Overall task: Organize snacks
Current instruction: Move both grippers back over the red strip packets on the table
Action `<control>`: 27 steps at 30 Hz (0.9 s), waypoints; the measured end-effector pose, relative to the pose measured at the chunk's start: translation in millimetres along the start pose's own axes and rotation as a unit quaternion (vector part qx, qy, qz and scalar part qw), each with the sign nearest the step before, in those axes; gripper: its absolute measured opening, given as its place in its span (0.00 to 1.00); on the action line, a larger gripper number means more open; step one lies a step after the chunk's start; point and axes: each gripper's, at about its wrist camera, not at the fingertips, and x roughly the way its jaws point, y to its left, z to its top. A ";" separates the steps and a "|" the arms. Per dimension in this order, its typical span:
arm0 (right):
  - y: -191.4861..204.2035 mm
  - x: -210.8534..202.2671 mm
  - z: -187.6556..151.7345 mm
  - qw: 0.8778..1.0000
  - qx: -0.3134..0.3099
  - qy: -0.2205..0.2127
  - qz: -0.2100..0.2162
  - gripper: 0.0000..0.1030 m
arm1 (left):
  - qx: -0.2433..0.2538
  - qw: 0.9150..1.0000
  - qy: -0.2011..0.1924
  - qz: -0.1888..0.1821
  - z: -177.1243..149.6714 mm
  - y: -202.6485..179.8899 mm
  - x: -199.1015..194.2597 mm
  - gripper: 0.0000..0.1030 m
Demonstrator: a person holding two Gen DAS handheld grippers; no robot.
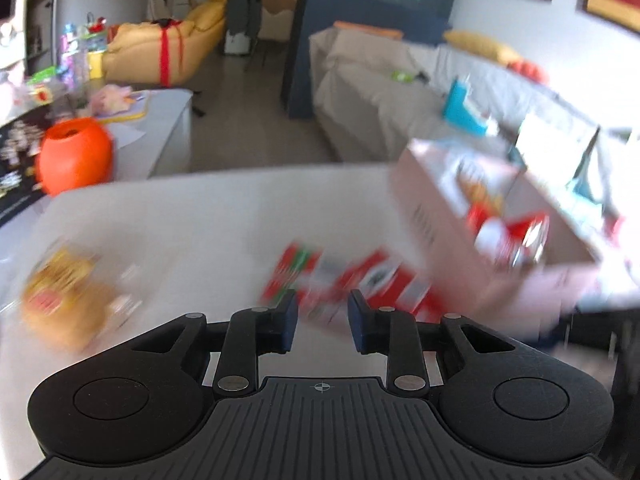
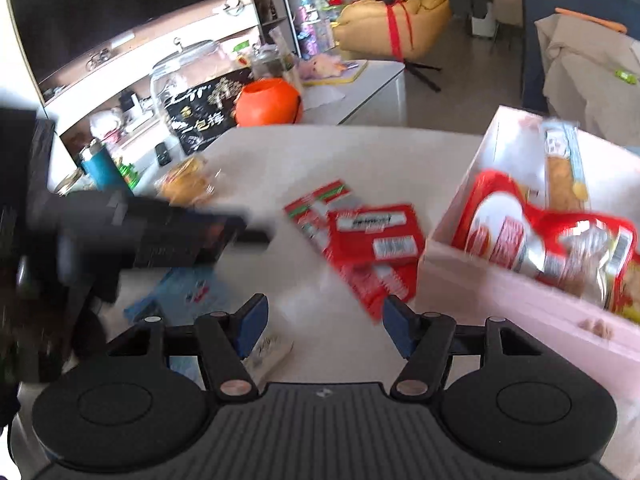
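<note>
Both jaws stand parted and empty: left gripper (image 1: 323, 314) over blurred red snack packets (image 1: 352, 284), right gripper (image 2: 324, 326) beside the pink box (image 2: 520, 304), possibly cardboard.

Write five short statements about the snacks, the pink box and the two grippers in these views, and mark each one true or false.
1. The red snack packets lie on the white table, outside the pink box. True.
2. The pink box is empty. False: it holds a large red and silver bag and a long biscuit pack.
3. The right gripper is shut on a packet. False: its jaws stand apart with nothing between them.
4. The left gripper is open, pointing at the red packets. True.
5. The orange pumpkin bucket sits inside the pink box. False: it stands beyond the table's far edge.
</note>
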 end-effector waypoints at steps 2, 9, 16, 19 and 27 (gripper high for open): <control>0.5 -6.3 -13.5 1.000 -0.008 0.001 -0.018 0.63 | 0.001 1.000 -0.006 -0.013 18.0 -13.4 22.8 0.30; -11.9 -29.0 -44.4 0.999 0.002 0.003 -0.051 0.64 | 0.083 0.995 0.046 -0.004 18.0 -41.0 85.8 0.27; -18.7 -40.5 -43.2 0.998 -0.005 -0.016 -0.059 0.69 | 0.157 0.980 0.067 -0.103 -15.5 -45.7 34.7 0.26; -9.5 -32.0 -37.1 0.998 -0.023 -0.015 -0.048 0.69 | 0.098 0.991 0.044 -0.080 -20.5 -28.4 1.0 0.26; 4.4 -14.1 -19.2 0.999 -0.041 -0.012 -0.021 0.71 | 0.014 0.991 0.106 -0.077 -59.8 -3.0 -85.7 0.26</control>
